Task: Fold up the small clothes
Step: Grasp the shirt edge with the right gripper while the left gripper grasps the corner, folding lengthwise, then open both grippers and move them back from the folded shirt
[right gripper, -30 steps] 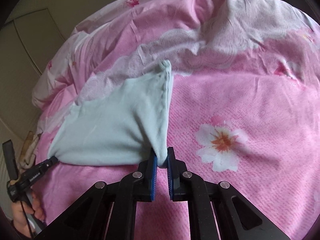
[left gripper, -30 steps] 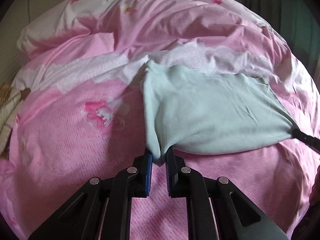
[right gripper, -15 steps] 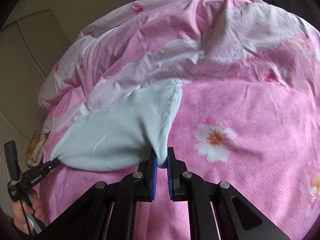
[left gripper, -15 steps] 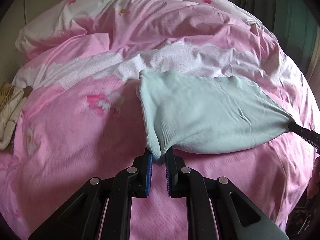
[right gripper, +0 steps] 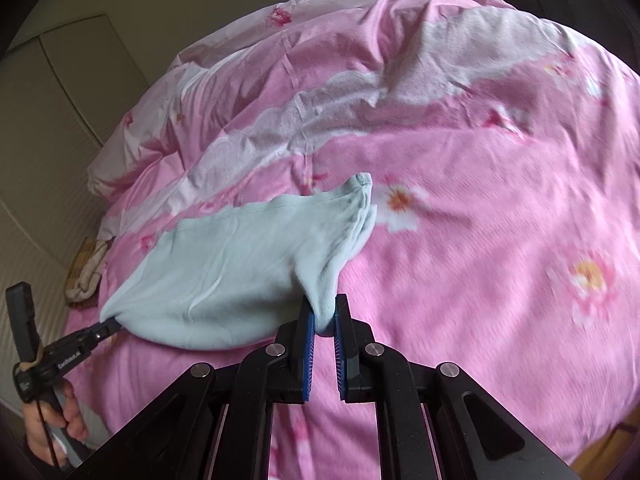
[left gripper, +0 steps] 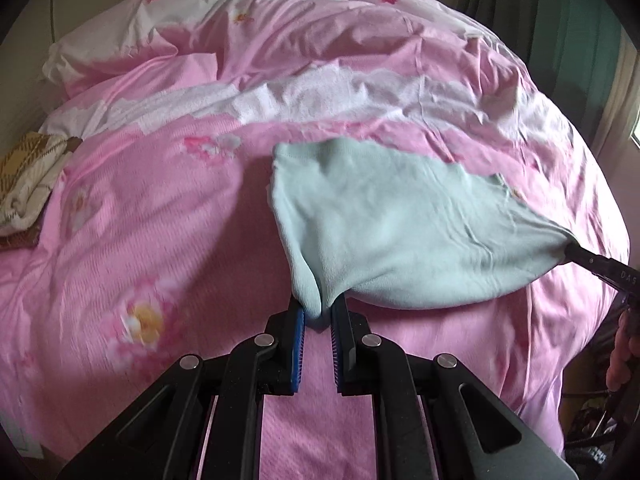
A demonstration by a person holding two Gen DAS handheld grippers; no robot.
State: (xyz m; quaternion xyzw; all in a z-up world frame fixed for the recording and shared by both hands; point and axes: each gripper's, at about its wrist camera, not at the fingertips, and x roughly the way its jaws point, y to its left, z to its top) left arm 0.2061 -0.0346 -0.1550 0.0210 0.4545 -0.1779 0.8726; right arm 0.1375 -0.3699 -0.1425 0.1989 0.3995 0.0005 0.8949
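Ribbed mint garment [left gripper: 400, 228] nearer, less taut

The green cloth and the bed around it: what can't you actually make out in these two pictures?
- Green cloth: underside hidden by its own top layer, both views.
- Gripped corners: covered by left gripper and right gripper.
- Pink quilt: flowers motion-blurred.
- Plaid fabric: cut off at left view's edge.
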